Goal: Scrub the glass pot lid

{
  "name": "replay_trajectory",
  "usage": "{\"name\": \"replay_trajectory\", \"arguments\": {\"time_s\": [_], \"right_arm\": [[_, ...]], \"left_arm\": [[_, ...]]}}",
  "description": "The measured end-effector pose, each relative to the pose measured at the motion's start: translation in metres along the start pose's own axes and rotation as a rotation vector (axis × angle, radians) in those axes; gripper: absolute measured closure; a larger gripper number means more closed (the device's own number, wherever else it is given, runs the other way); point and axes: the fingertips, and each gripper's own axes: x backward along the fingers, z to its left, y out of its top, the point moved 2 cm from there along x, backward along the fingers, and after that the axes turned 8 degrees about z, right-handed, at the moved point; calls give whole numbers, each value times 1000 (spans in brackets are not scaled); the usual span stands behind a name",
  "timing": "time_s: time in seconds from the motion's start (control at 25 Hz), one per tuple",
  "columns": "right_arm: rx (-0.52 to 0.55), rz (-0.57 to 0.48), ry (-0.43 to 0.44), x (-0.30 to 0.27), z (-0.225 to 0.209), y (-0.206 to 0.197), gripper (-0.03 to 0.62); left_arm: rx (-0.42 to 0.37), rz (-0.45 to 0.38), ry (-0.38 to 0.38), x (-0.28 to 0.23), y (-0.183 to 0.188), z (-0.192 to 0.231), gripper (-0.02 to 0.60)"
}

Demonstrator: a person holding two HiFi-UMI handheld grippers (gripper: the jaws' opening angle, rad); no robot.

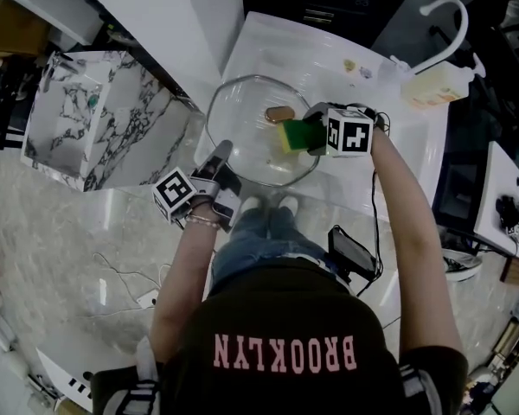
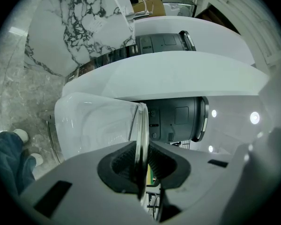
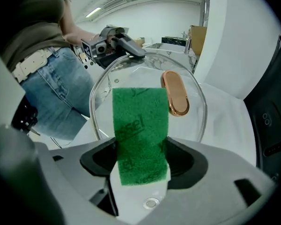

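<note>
The round glass pot lid (image 1: 246,115) with a copper-coloured knob (image 1: 279,113) is held over a white counter. My left gripper (image 1: 222,156) is shut on the lid's near-left rim; in the left gripper view the glass edge (image 2: 141,144) runs between the jaws. My right gripper (image 1: 316,135) is shut on a green and yellow scrub sponge (image 1: 295,134), which lies against the lid's right part beside the knob. In the right gripper view the green sponge (image 3: 141,134) rests on the glass lid (image 3: 196,108), left of the knob (image 3: 174,93), and the left gripper (image 3: 126,46) shows at the far rim.
A marble-patterned block (image 1: 95,115) stands left of the lid. A soap bottle (image 1: 432,86) and a white faucet (image 1: 445,11) sit at the back right of the white counter (image 1: 277,46). A black device (image 1: 353,253) hangs at the person's right hip.
</note>
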Motion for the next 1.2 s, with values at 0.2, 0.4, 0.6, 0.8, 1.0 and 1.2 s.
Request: {"name": "replay_trajectory", "arguments": {"time_s": [0.2, 0.4, 0.6, 0.8, 1.0, 1.2], "right_arm": [[33, 122, -32, -8, -10, -26, 299], [-35, 183, -137, -21, -25, -51, 299], [-43, 202, -168, 19, -32, -57, 299], [22, 154, -237, 81, -44, -24, 299], [163, 46, -323, 117, -52, 46, 299], [317, 16, -314, 117, -51, 107, 299]], "left_arm": [[1, -1, -10, -1, -1, -2, 535], [-2, -2, -4, 0, 0, 0, 535], [-5, 0, -19, -1, 1, 0, 535], [2, 0, -27, -2, 0, -1, 537], [3, 0, -25, -2, -1, -1, 536], [4, 4, -21, -2, 0, -1, 535]]}}
